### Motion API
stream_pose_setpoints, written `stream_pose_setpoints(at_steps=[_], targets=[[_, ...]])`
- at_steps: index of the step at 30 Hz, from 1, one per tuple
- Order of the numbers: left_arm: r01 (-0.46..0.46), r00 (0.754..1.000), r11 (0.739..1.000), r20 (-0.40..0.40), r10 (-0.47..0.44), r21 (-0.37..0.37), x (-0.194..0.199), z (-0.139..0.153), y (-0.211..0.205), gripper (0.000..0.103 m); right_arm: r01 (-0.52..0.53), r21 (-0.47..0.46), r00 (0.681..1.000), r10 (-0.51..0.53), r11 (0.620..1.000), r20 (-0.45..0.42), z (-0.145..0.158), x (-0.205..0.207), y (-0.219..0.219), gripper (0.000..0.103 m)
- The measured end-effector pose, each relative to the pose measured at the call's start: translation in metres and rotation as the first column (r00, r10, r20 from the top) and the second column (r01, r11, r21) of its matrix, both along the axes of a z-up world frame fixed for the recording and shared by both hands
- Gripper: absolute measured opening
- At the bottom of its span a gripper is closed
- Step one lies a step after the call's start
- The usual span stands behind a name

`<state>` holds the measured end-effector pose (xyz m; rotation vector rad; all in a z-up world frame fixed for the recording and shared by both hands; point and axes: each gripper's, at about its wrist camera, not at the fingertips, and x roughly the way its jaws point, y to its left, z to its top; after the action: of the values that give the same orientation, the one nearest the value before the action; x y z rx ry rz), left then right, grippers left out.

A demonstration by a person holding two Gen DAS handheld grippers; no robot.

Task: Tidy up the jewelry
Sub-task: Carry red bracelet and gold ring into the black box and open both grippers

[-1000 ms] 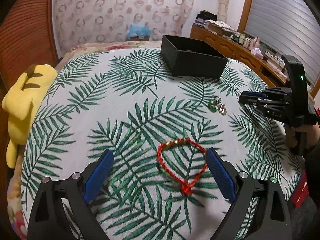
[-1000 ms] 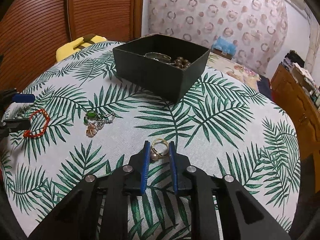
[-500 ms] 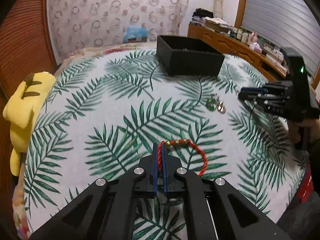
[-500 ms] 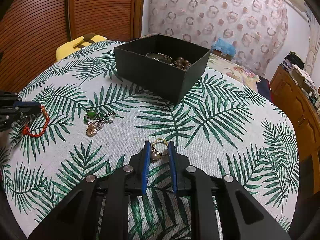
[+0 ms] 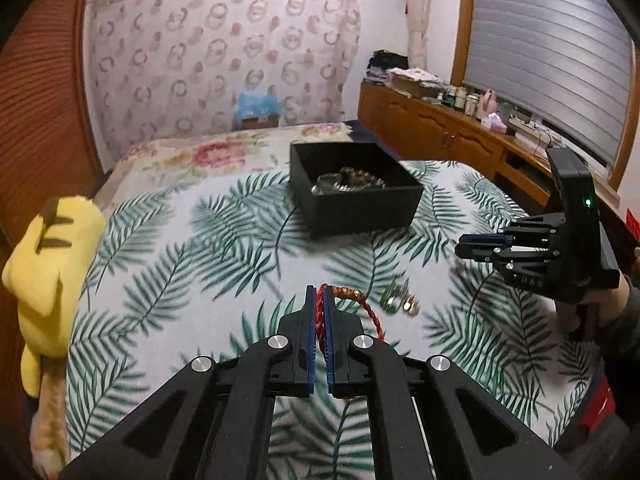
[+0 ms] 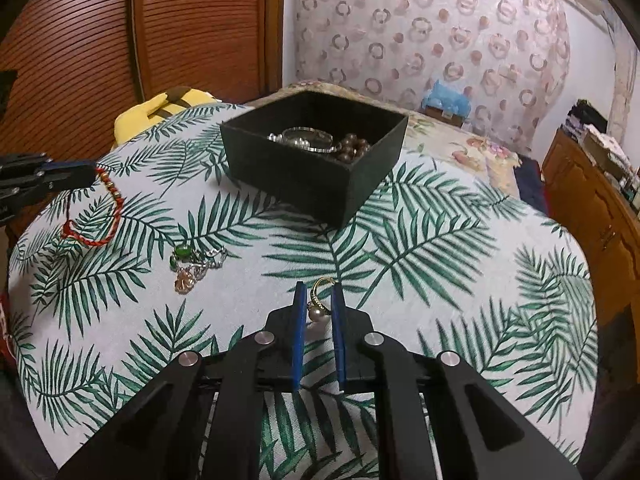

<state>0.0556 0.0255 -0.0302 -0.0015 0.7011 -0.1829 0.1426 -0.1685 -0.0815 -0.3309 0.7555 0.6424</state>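
My left gripper (image 5: 319, 294) is shut on a red cord bracelet (image 5: 370, 314) with gold beads and holds it lifted above the leaf-print cloth; the bracelet also shows dangling in the right wrist view (image 6: 102, 220). My right gripper (image 6: 318, 294) is shut on a gold ring with a pearl (image 6: 318, 304), above the cloth. A black open box (image 6: 312, 164) holds a silver bangle and brown beads; it also shows in the left wrist view (image 5: 356, 200). A green-stone chain piece (image 6: 192, 262) lies on the cloth.
A yellow plush toy (image 5: 44, 272) sits at the table's left edge. A wooden cabinet with clutter (image 5: 460, 128) runs along the right wall. A wooden slatted door (image 6: 140, 40) stands behind the table.
My left gripper closed on the red bracelet and has lifted it off the cloth, moving toward the box. My right gripper keeps its hold on the ring, nearly still.
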Motion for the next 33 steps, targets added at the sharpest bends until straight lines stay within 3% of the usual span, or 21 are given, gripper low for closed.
stream_pose_setpoints(at_steps=[19, 33], targets=[[0.044, 0.993, 0.999, 0.111, -0.043, -0.003, 0.06, 0.039, -0.02, 0.003, -0.021, 0.122, 0.997, 0.012, 0.992, 0.071, 0.057, 0.048, 0.019, 0.014], [0.027, 0.993, 0.999, 0.114, -0.029, 0.018, 0.104, 0.041, -0.026, 0.003, -0.007, 0.162, 0.999, 0.0, 0.987, 0.04, 0.051, 0.081, 0.032, 0.015]])
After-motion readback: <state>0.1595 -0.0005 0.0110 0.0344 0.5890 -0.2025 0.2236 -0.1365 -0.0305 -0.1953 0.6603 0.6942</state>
